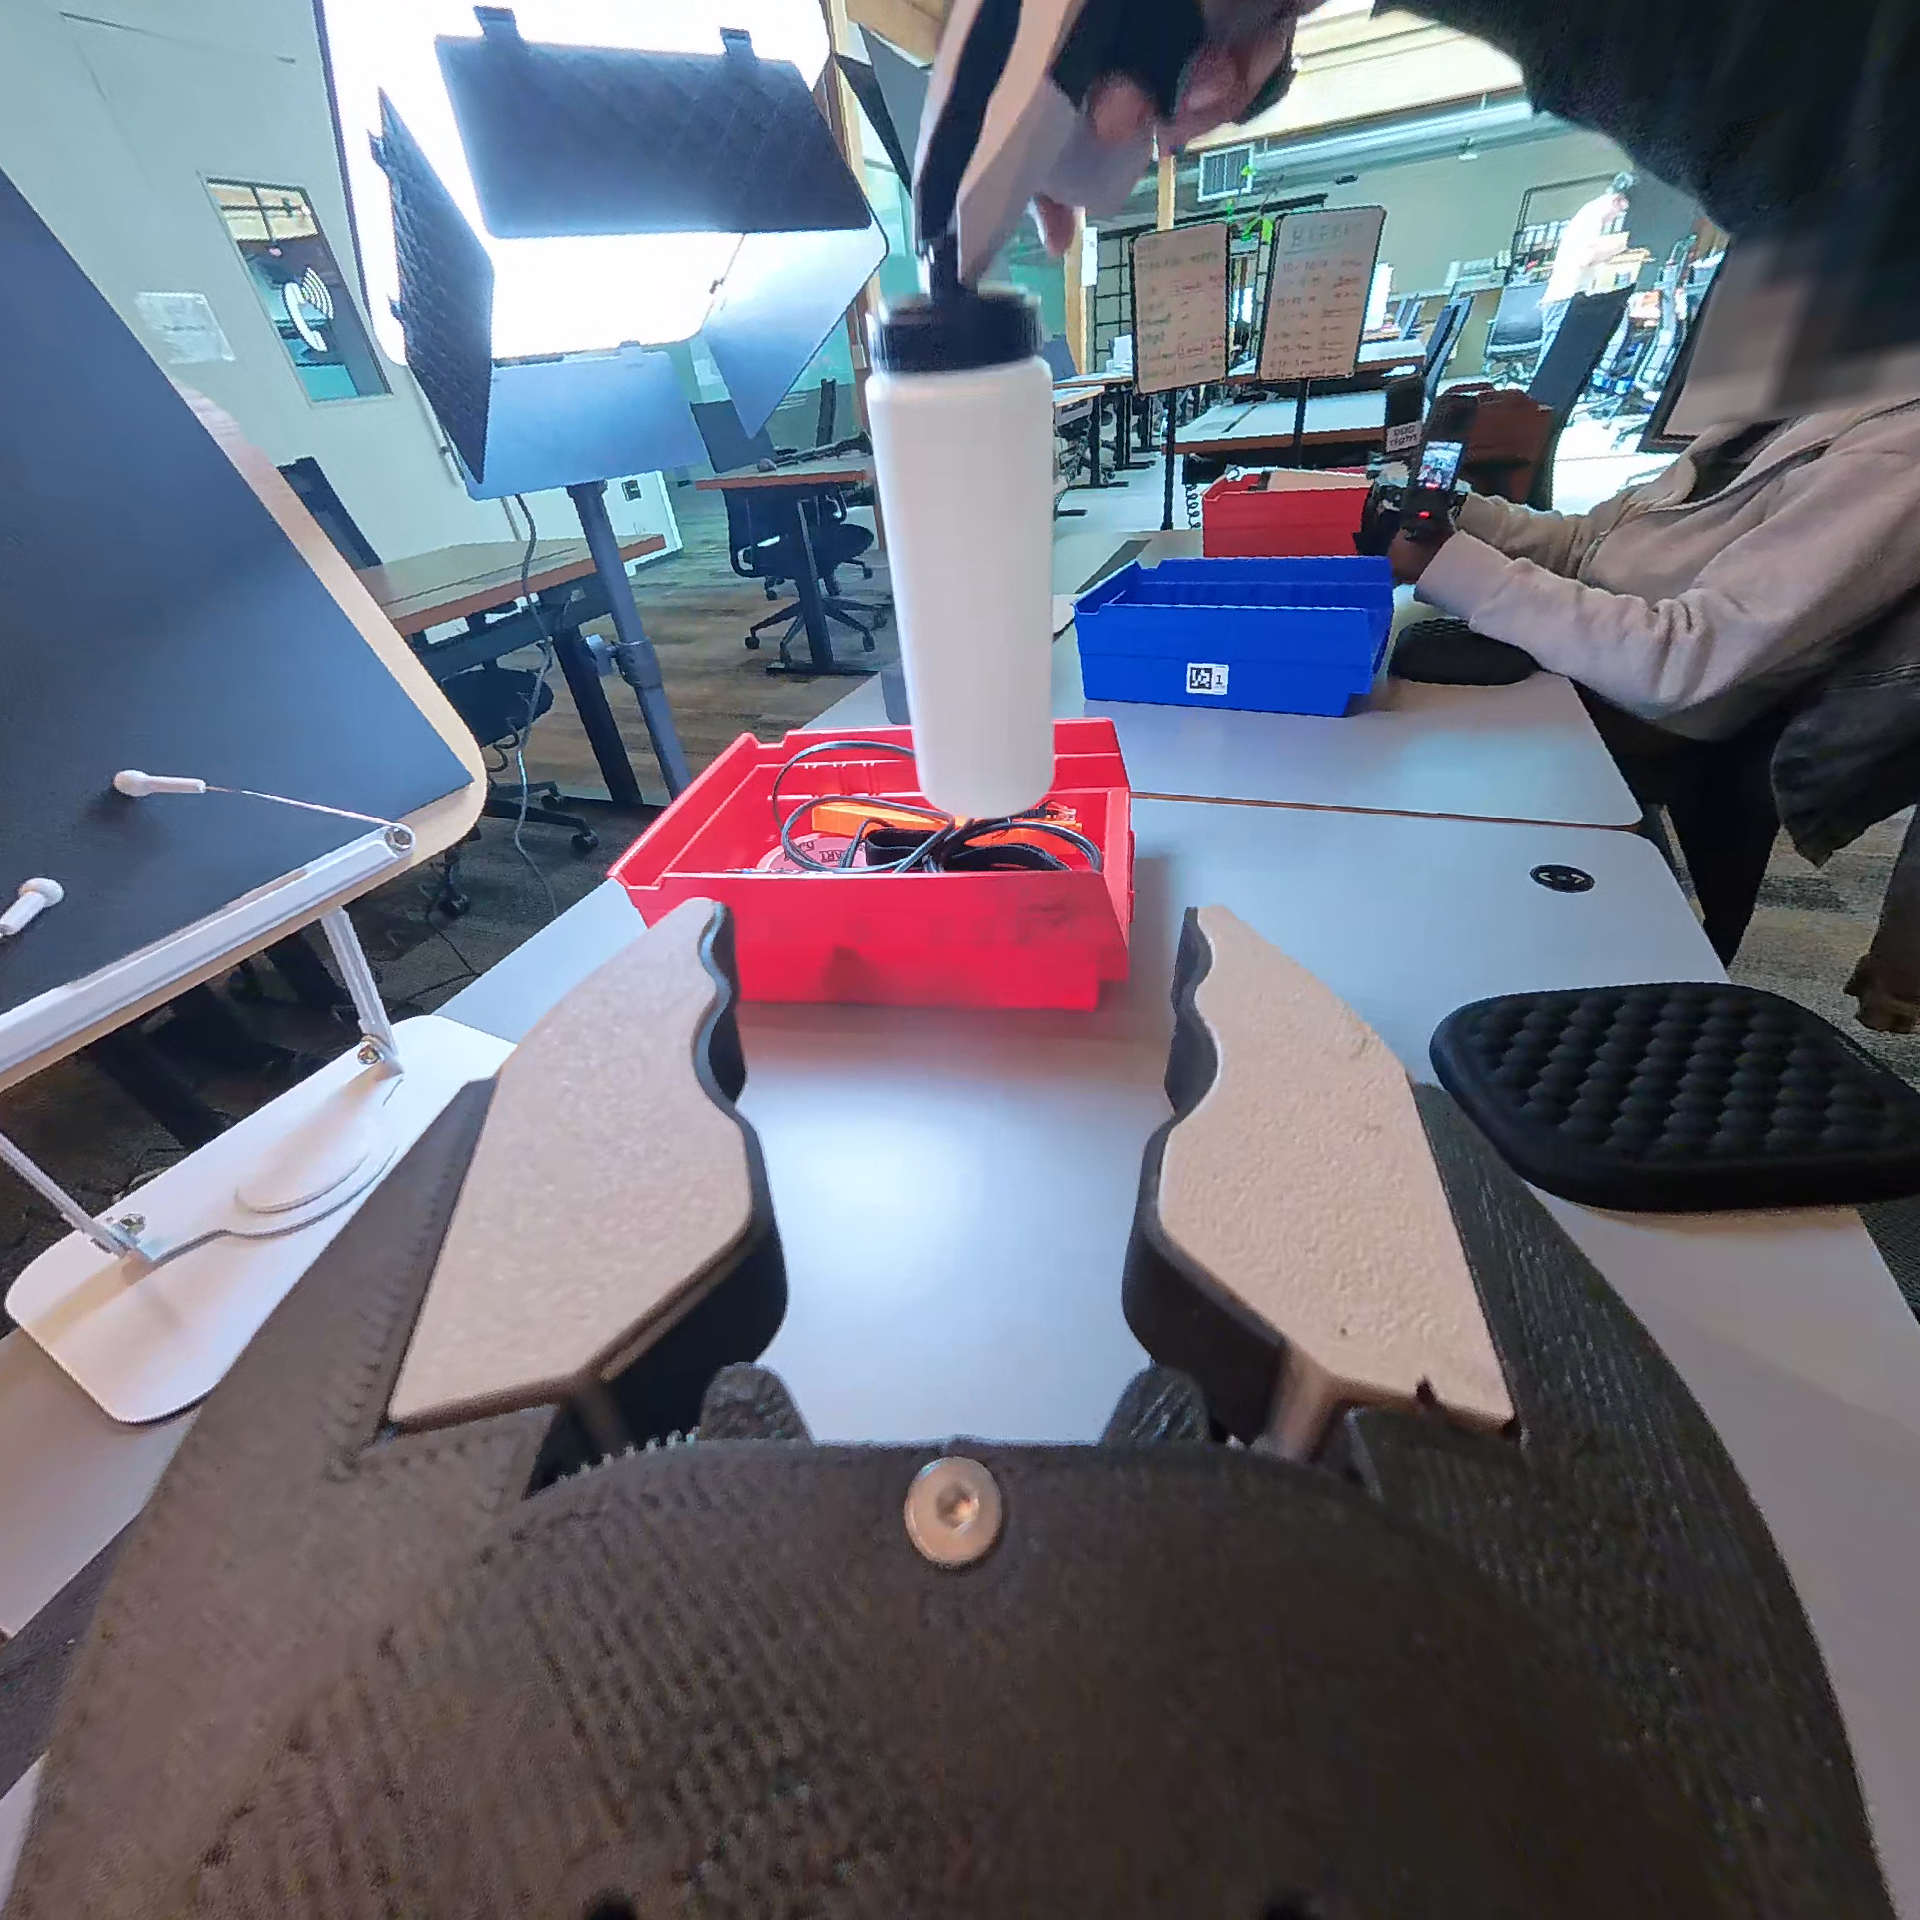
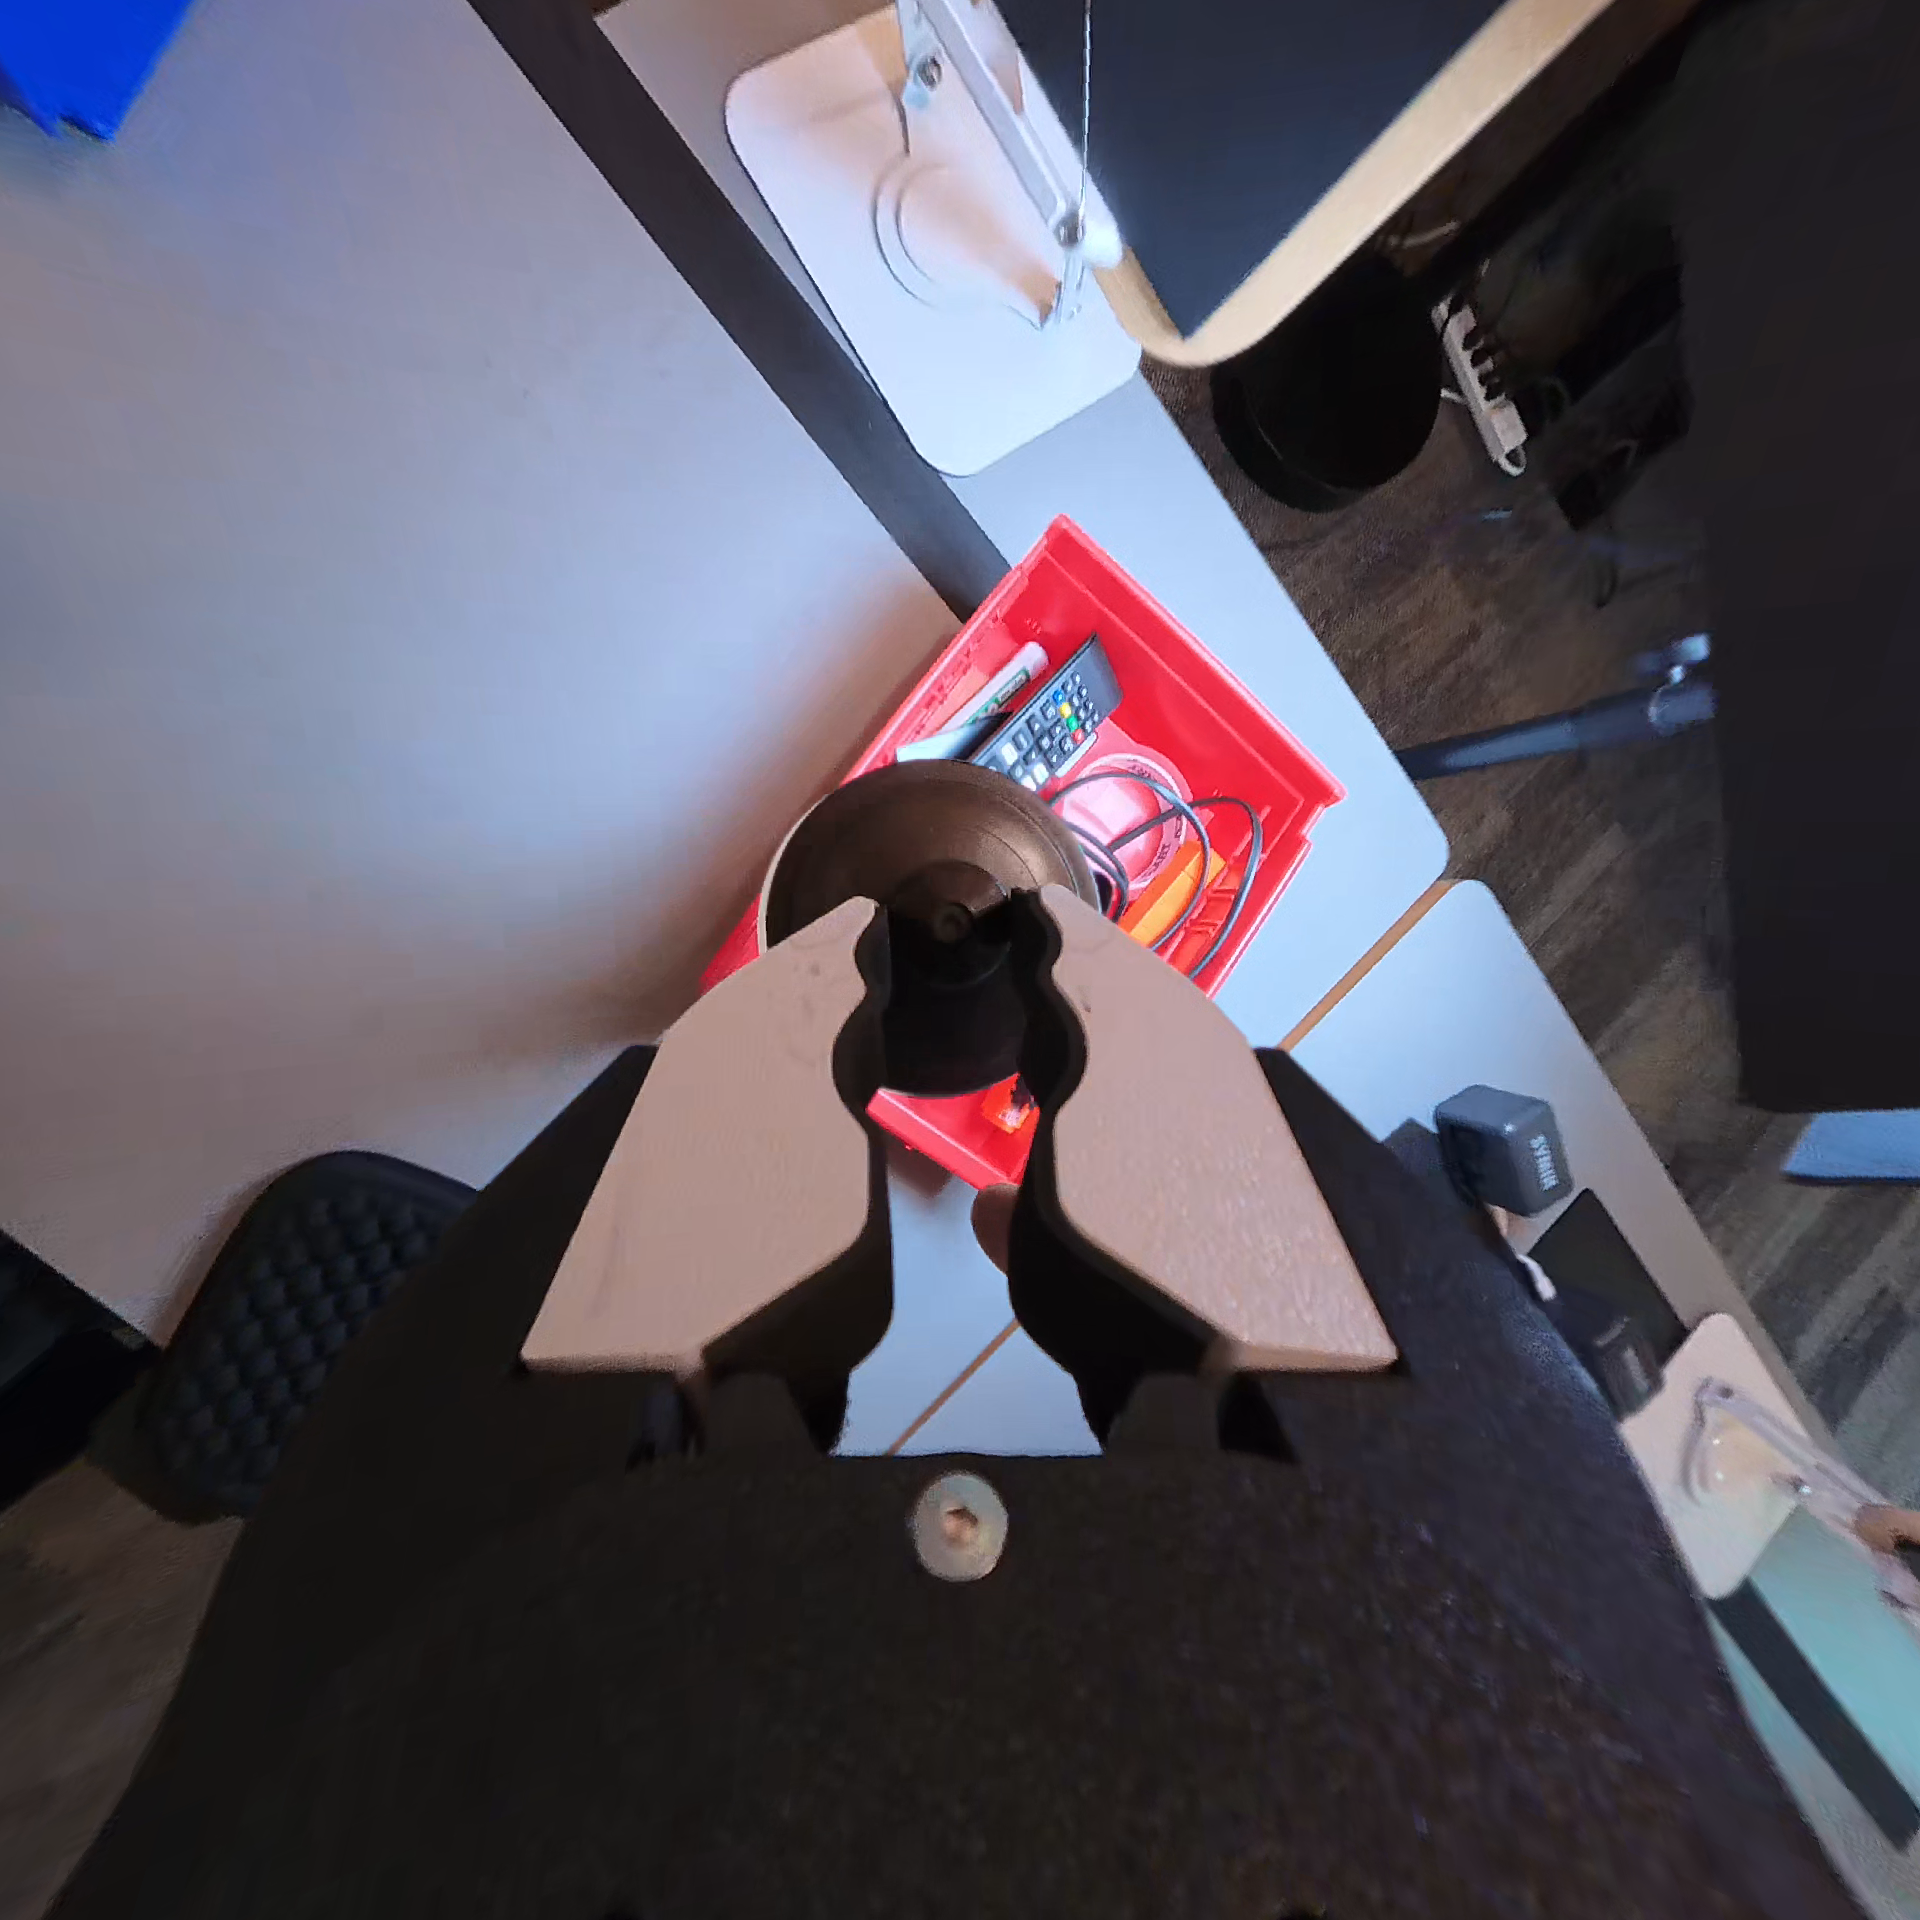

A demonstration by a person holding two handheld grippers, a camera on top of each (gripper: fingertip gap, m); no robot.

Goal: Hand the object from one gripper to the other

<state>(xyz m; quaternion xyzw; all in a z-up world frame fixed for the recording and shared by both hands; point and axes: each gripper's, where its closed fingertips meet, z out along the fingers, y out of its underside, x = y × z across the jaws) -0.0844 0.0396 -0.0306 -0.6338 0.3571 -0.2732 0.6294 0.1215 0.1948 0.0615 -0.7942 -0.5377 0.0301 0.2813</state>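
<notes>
Left wrist view: white bottle (image 1: 961,582) unlabelled, hanging from right gripper (image 1: 966,260).

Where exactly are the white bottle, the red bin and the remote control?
white bottle (image 1: 961,582): left wrist view, mid body.
red bin (image 1: 883,935): left wrist view, front wall.
remote control (image 2: 1055,717): right wrist view, button face.

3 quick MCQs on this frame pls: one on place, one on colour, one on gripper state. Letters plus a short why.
1. Where is the white bottle?
A. lying in the blue bin
B. hanging above the red bin
C. standing on the black mat

2. What colour is the bottle's cap?
A. black
B. red
C. white

3. How is the left gripper?
A. shut on the bottle
B. shut on nothing
C. open, holding nothing

Answers: 1 B, its base hangs over the red bin and cables. 2 A, a dark cap above the white body. 3 C, only bare table shows between its fingers; the right gripper holds the cap's handle.
</notes>
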